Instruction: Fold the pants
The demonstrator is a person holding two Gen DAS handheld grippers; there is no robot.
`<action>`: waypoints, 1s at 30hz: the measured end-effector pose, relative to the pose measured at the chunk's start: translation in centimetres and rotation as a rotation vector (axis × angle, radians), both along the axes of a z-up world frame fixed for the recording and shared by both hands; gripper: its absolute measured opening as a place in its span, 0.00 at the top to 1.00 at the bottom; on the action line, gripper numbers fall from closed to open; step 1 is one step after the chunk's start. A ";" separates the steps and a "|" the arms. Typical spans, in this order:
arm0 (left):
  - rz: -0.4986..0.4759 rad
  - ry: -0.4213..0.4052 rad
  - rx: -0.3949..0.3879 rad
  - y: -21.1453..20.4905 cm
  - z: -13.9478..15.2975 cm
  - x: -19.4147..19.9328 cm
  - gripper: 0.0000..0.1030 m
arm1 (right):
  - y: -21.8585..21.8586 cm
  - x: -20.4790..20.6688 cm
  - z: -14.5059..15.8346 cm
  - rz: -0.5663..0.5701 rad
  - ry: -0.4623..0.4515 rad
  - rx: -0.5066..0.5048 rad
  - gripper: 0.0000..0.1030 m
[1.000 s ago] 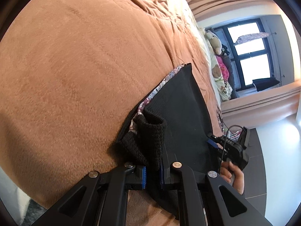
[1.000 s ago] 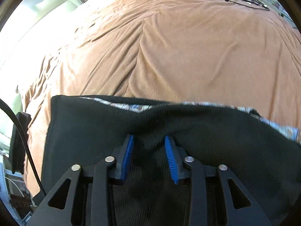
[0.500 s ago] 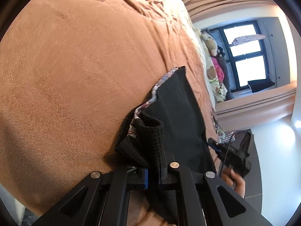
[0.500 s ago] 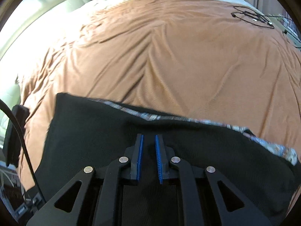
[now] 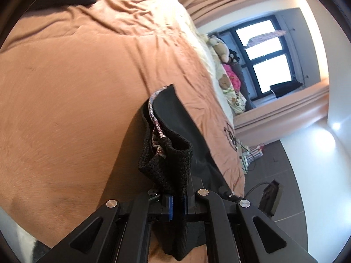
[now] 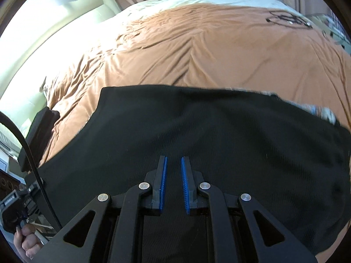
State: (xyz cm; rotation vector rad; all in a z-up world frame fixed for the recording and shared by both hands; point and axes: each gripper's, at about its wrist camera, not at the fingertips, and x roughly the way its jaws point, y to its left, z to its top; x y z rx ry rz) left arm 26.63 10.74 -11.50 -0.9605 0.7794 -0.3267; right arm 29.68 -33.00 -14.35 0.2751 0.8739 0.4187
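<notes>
Black knit pants (image 6: 208, 131) with a patterned lining lie on a brown bedspread (image 6: 208, 50). In the left wrist view my left gripper (image 5: 177, 203) is shut on a bunched corner of the pants (image 5: 173, 166) and holds it lifted off the bed. In the right wrist view my right gripper (image 6: 173, 184) sits over the flat black cloth with its blue pads a narrow gap apart; fabric lies under the fingers, and whether it is pinched cannot be told.
The brown bedspread (image 5: 76, 76) covers the bed. Stuffed toys (image 5: 221, 46) and pillows lie by a window (image 5: 267, 54). A tangled black cable (image 6: 287, 19) lies on the far bed corner. The dark tile floor (image 5: 285, 175) lies beside the bed.
My left gripper has lifted the pants corner up and away from the bed. My right gripper closed from wide open to nearly shut and rose with the cloth.
</notes>
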 end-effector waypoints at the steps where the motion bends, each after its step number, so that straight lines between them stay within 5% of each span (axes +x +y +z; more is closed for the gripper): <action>1: -0.006 -0.009 0.002 -0.2 0.3 0.0 0.94 | -0.3 -0.4 -0.1 -0.010 0.002 0.003 0.90; 9: -0.051 -0.068 0.022 -2.1 3.5 0.9 0.95 | -0.2 -3.4 -0.8 0.009 0.023 0.064 0.90; 19: -0.124 -0.123 0.074 -5.6 7.2 2.0 0.95 | 0.9 -7.5 -5.0 0.081 0.103 0.131 0.90; 30: -0.228 -0.195 0.134 -11.3 11.4 3.9 0.95 | -9.3 -9.0 -2.4 0.068 0.068 0.279 0.89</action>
